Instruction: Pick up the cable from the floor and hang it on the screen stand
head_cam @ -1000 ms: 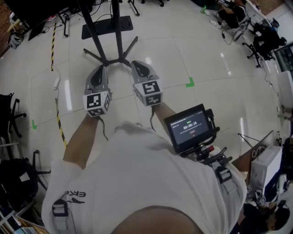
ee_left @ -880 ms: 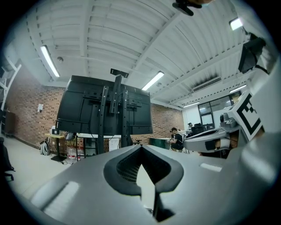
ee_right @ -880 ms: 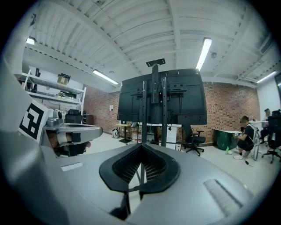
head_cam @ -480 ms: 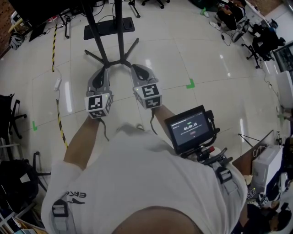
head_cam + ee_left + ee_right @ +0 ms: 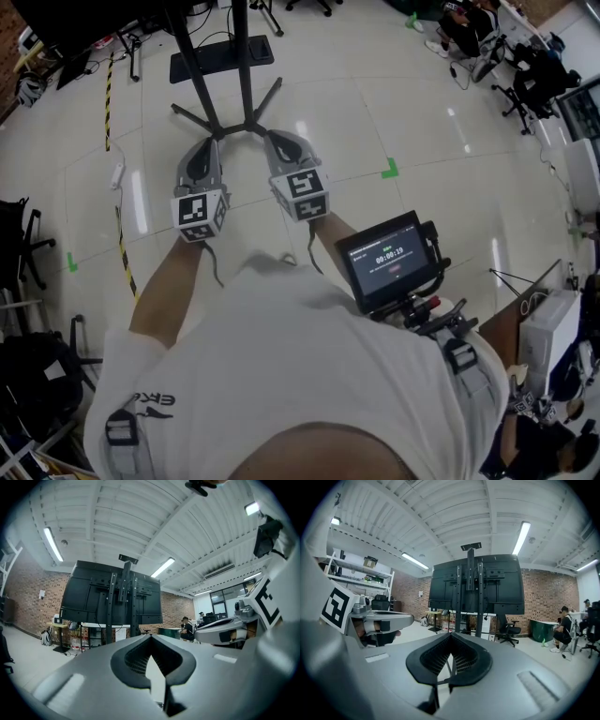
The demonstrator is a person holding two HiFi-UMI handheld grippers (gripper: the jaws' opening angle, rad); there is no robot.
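Left gripper (image 5: 212, 142), right gripper (image 5: 274, 137) — fingers clenched, empty; screen stand (image 5: 246, 75) top cut off in head view.

Floor: pale glossy tiled floor (image 5: 375, 112), bright with lamp reflections.
Floor marks: green tape corner (image 5: 389, 170); yellow-and-black striped tape line (image 5: 108, 94).
Walls: red-brown brick wall (image 5: 543, 602).
Ceiling: white ribbed ceiling (image 5: 454, 508).
Light: long tube lamps (image 5: 523, 537), lit.
Furniture: black wheeled office chair (image 5: 508, 632); white metal shelf rack (image 5: 361, 581) by the side wall.
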